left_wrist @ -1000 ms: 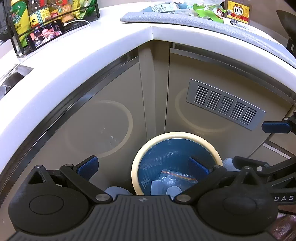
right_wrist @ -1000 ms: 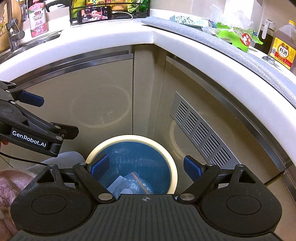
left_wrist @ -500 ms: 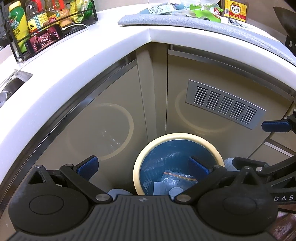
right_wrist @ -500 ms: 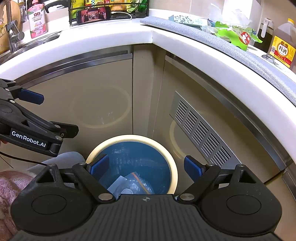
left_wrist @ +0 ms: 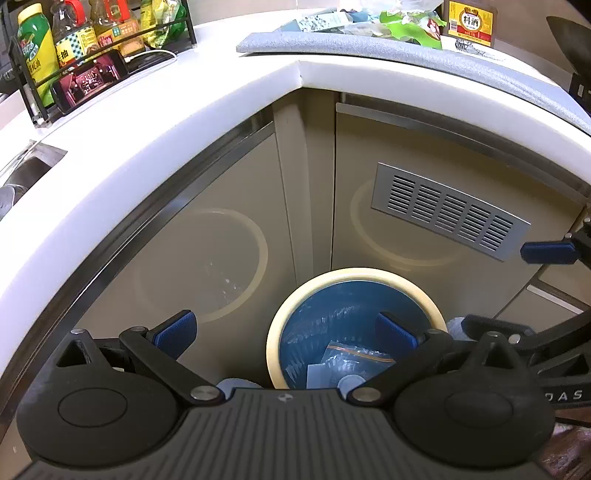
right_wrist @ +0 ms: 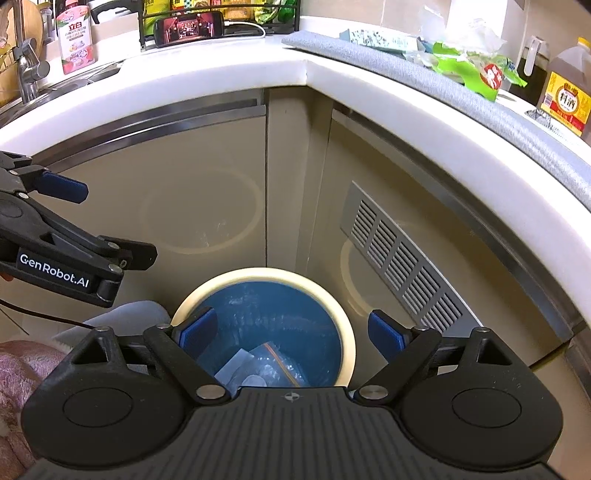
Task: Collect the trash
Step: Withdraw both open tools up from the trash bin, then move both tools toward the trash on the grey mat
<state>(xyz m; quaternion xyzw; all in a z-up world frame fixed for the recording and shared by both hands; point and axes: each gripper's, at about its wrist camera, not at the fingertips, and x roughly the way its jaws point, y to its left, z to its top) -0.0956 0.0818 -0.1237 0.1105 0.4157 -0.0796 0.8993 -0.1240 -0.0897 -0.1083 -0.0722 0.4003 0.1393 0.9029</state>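
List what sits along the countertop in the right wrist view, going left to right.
Faucet → pink-labelled bottle → phone propped against the wire rack → grey mat → green wrapper → cooking wine jug.

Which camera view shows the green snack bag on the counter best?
The right wrist view: the green snack bag lies unobstructed on the grey mat, red label visible. In the left wrist view the same bag is small, at the top edge.
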